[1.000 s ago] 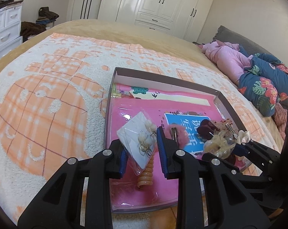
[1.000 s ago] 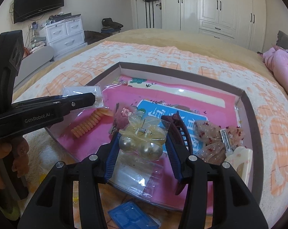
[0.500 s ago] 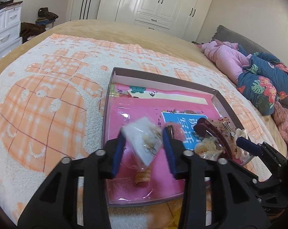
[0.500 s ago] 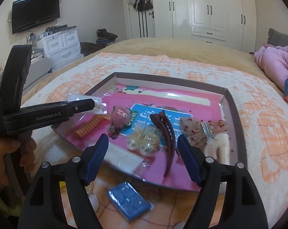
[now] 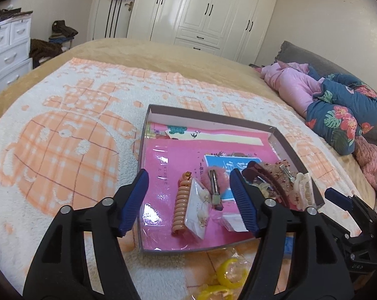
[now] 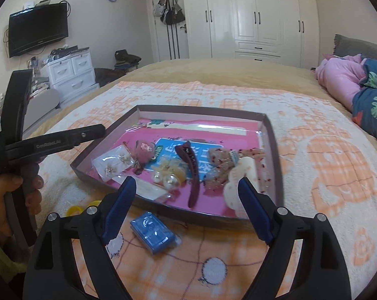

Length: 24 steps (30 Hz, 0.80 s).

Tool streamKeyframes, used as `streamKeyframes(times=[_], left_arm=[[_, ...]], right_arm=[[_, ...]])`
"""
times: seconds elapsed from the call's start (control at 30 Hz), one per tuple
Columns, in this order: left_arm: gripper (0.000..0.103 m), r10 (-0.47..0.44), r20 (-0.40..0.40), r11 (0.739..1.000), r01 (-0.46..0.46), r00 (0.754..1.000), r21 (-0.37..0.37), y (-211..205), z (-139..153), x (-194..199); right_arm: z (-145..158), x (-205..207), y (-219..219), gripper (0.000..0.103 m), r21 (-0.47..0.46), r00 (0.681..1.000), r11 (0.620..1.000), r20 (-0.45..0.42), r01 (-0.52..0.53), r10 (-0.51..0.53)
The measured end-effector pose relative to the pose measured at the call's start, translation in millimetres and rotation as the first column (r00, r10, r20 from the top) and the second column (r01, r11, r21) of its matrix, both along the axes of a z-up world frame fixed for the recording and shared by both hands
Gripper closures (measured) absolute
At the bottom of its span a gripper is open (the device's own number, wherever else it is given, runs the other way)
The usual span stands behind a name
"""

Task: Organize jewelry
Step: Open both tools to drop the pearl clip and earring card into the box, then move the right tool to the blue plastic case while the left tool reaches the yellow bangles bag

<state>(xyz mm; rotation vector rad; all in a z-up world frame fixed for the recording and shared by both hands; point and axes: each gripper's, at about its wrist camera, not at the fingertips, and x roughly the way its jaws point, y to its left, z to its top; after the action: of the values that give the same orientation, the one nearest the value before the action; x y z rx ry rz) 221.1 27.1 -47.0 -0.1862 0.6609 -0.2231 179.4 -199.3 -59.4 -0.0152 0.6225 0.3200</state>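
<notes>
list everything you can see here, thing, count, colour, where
tray: 1, grey rim, pink lining, on blanket
blanket: 1, orange and white, on bed
coil hair tie: 1, peach, tray left
earring bag: 1, clear, beside the tie
fluffy clip: 1, pink, tray middle
pearl bow: 1, cream, tray front
long clip: 1, maroon, tray middle
claw clip: 1, cream, tray right
blue packet: 1, on blanket before tray
yellow rings: bagged, count unclear, before tray
left gripper: black, blue fingers, open
right gripper: same, open
</notes>
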Motion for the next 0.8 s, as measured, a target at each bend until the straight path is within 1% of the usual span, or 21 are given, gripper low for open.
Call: streamKeyframes(times=[0.1, 0.17, 0.33, 0.37, 0.43, 0.5, 0.6, 0.8], left_arm=[[0.041, 0.001, 0.019, 1.0, -0.001, 1.0, -0.001, 0, 6, -8], [0.033, 0.003, 0.03, 1.0, -0.003, 1.0, -0.006, 1, 10, -15], [0.027, 0.008, 0.054, 1.0, -0.007, 0.999, -0.016, 3, 18, -28], [0.022, 0.009, 0.059, 1.0, -0.008, 0.998, -0.019, 3, 20, -31], [0.018, 0.011, 0.071, 1.0, -0.009, 0.997, -0.02, 4, 23, -37], [0.017, 0.012, 0.077, 1.0, -0.011, 0.997, -0.018, 4, 25, -42], [0.014, 0.01, 0.089, 1.0, -0.009, 0.996, -0.009, 4, 27, -51], [0.013, -0.006, 0.096, 0.999, 0.001, 0.995, 0.054, 3, 23, -70]], right_arm=[[2, -6, -6, 0.021, 0.005, 1.0, 1.0, 0.004, 0.01, -0.01], [4, -11, -9, 0.021, 0.004, 1.0, 1.0, 0.007, 0.014, -0.014], [7, -21, -13, 0.021, 0.0, 1.0, 1.0, 0.014, 0.013, -0.013], [7, -23, -14, 0.02, -0.003, 1.0, 1.0, 0.015, 0.012, -0.012], [8, -28, -15, 0.02, -0.003, 1.0, 1.0, 0.015, 0.006, -0.006], [10, -33, -15, 0.02, -0.009, 1.0, 1.0, 0.021, 0.003, -0.003], [12, -39, -15, 0.02, -0.02, 1.0, 1.0, 0.028, -0.008, 0.008], [11, -50, -13, 0.019, -0.043, 0.999, 0.998, 0.028, -0.04, 0.041]])
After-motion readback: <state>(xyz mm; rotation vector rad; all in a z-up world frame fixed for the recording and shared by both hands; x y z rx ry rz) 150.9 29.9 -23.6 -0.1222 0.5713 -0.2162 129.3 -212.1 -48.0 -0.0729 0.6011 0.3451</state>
